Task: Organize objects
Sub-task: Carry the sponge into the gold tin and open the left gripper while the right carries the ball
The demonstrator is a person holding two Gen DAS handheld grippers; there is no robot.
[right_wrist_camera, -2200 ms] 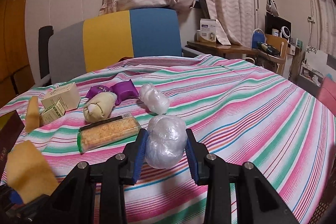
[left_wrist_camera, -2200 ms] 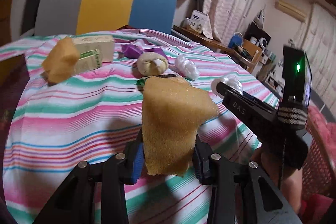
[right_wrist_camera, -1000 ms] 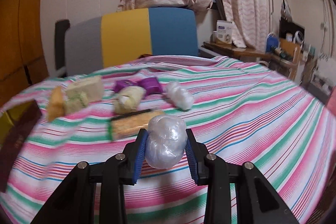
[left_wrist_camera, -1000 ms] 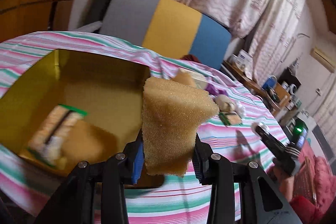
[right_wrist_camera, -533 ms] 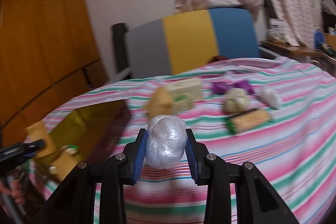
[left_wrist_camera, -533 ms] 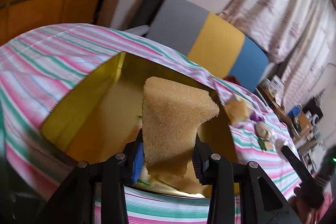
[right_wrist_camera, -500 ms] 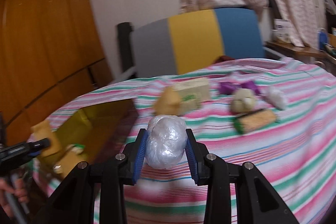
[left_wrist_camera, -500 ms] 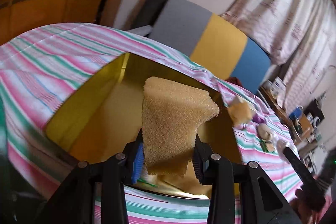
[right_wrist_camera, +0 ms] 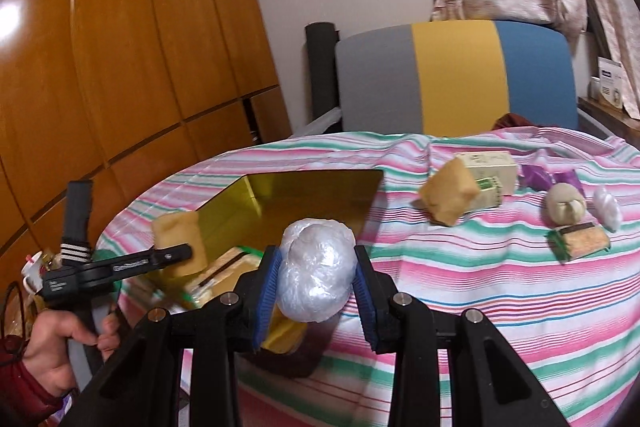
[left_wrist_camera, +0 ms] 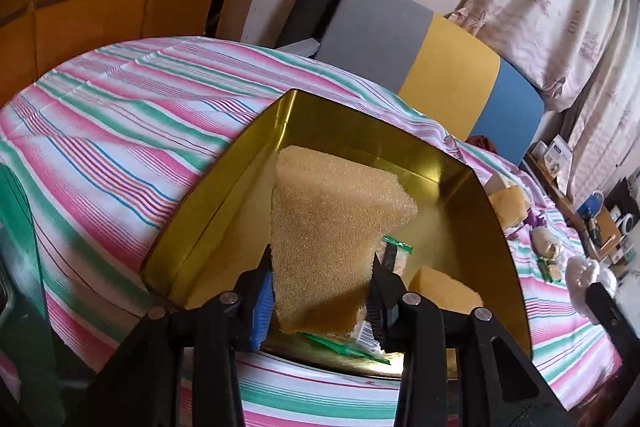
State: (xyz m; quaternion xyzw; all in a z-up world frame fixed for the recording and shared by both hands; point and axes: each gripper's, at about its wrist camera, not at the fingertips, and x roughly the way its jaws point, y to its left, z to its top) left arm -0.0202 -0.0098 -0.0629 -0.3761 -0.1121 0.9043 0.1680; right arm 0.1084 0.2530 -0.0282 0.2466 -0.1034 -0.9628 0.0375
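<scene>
Nearest, the left gripper (left_wrist_camera: pixel 322 281) pinches a tan, coarse foam sponge wedge (left_wrist_camera: pixel 332 223) between its pads, hanging over the open gold-lined rectangular box (left_wrist_camera: pixel 496 227). Under it lie a green-edged cracker packet (left_wrist_camera: pixel 394 255) and a second yellow sponge block (left_wrist_camera: pixel 444 287), so the release is best made low and over the bare gold floor toward the far wall, not on top of them. The right gripper (right_wrist_camera: pixel 314 285) is clamped on a crumpled ball of clear plastic wrap (right_wrist_camera: pixel 314 269) just short of the box's near corner; it should wait its turn to avoid crowding. Farther off on the pink-and-green striped tablecloth (right_wrist_camera: pixel 480 267) remain another sponge chunk (right_wrist_camera: pixel 450 197), a pale carton (right_wrist_camera: pixel 490 167) and small wrapped items.
</scene>
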